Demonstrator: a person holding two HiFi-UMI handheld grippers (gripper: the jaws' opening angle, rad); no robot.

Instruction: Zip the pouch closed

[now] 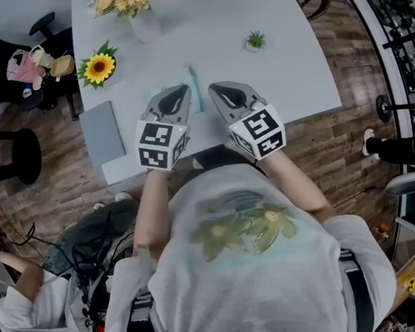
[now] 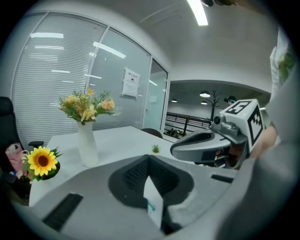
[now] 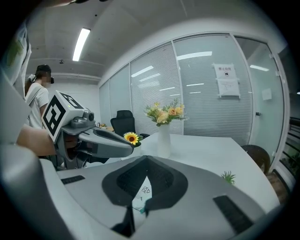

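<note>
Flower vase (image 1: 144, 20), sunflower (image 1: 98, 68) and small potted plant (image 1: 256, 41) on white table (image 1: 294, 77)

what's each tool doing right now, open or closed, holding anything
left tool: closed, holding the pouch
right tool: closed, holding the pouch too

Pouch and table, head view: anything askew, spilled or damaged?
Nothing stands out. The left gripper and right gripper are both shut on the pouch, and the vase stands upright on the table with nothing spilled.
</note>
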